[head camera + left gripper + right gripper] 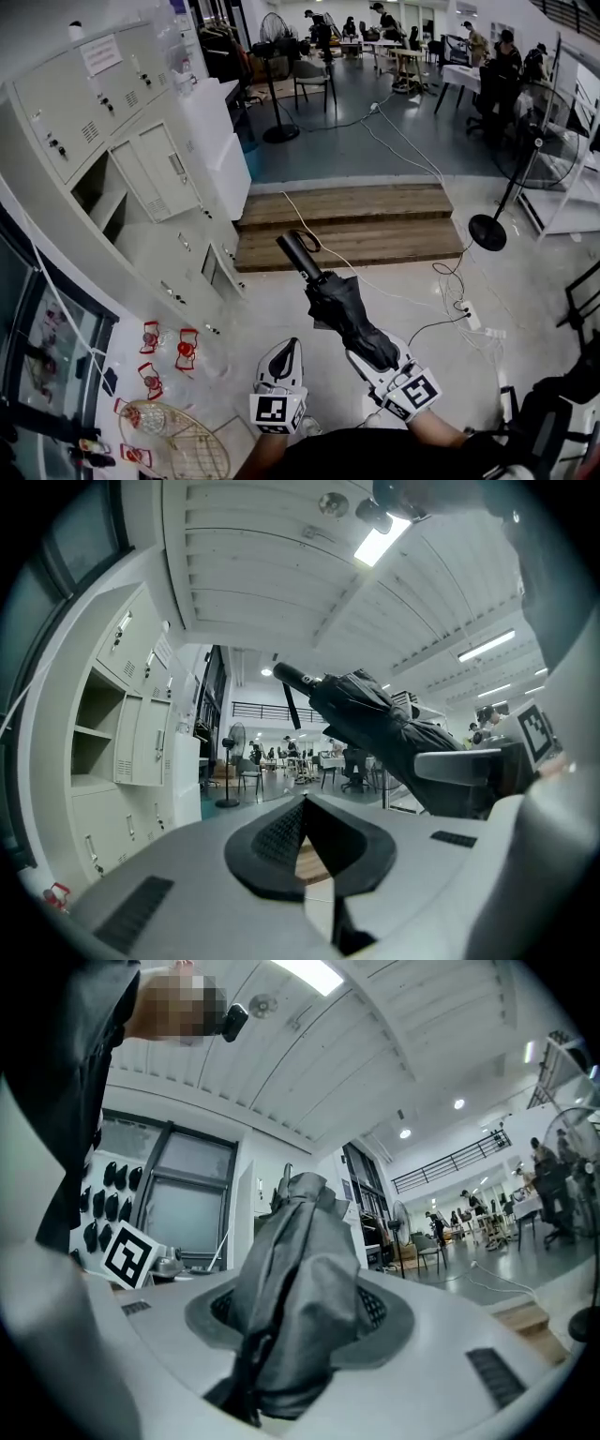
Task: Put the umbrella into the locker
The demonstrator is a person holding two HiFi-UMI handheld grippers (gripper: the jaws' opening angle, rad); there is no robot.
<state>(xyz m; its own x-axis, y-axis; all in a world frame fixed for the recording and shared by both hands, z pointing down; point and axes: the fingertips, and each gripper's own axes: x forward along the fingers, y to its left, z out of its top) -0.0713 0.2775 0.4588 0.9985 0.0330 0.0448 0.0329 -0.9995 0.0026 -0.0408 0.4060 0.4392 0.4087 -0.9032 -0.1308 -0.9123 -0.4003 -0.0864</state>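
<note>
Our right tongs (380,354) are clamped on the cloth end of the folded black umbrella (337,300), fabric bunched between the jaws in the right gripper view (300,1307). Its dark handle points up and away from us, over the floor. Our left tongs (286,354) are drawn together with nothing in them, just beside the right.

The pale grey metal locker (56,103) stands to our left, well apart from the umbrella. One open compartment (98,192) shows, with its door (161,169) swung outward.

We judge the step in hand to be the carry. To do it well, we should swing the handle leftward first and square the umbrella to the opening. Then we feed it in handle-first, keeping the clamp firm, because cloth may slip.

The door's free edge and the shelf (109,202) inside are the edges to clear. The shelf splits the compartment, so we must choose a level early. The floor to our right is less free, with the wooden step (347,225), loose cables (450,281) and a pedestal fan (487,230), so we would swing left only.
</note>
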